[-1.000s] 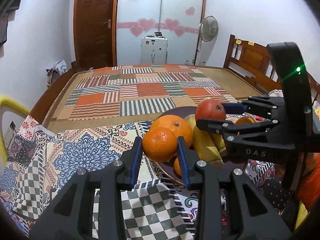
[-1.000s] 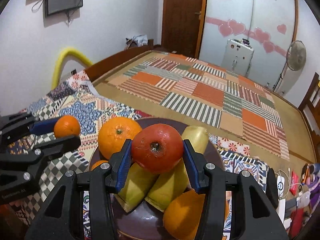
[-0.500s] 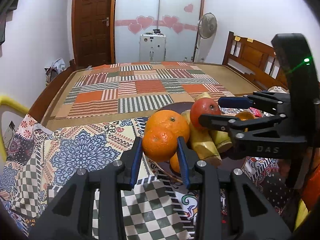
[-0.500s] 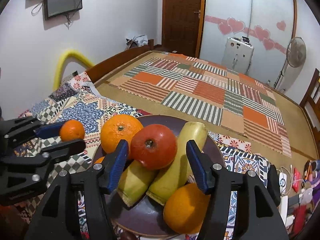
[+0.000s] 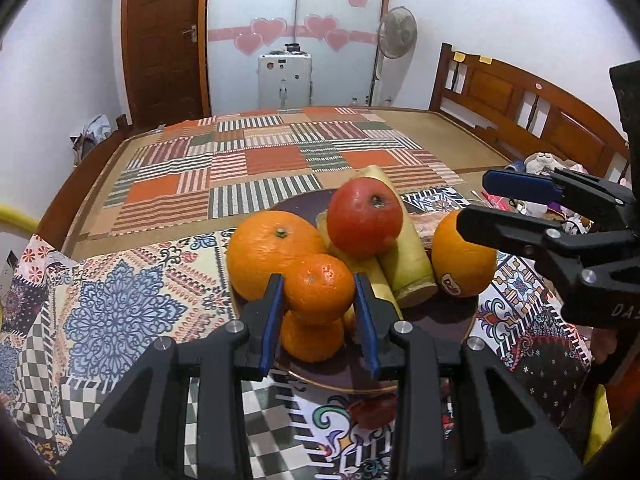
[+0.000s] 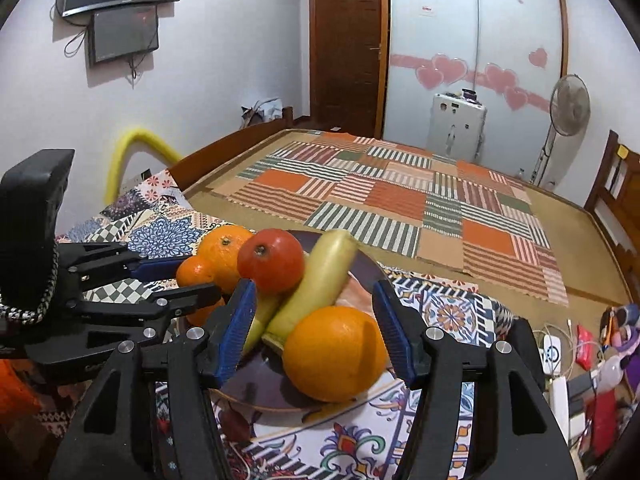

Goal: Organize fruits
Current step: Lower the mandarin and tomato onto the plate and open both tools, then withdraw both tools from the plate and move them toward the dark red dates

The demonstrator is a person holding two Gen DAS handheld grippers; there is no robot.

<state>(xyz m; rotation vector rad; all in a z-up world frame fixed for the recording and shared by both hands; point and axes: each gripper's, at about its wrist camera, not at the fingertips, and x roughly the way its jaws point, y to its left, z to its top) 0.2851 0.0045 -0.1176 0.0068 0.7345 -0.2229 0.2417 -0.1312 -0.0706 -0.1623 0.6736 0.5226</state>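
Patterned cloth (image 5: 120,304) under dark plate (image 5: 436,320), glossy small orange (image 5: 319,289) in left gripper (image 5: 319,312).

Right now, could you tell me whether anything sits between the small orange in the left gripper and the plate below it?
Yes: the left gripper holds the small orange directly above another small orange already on the plate.
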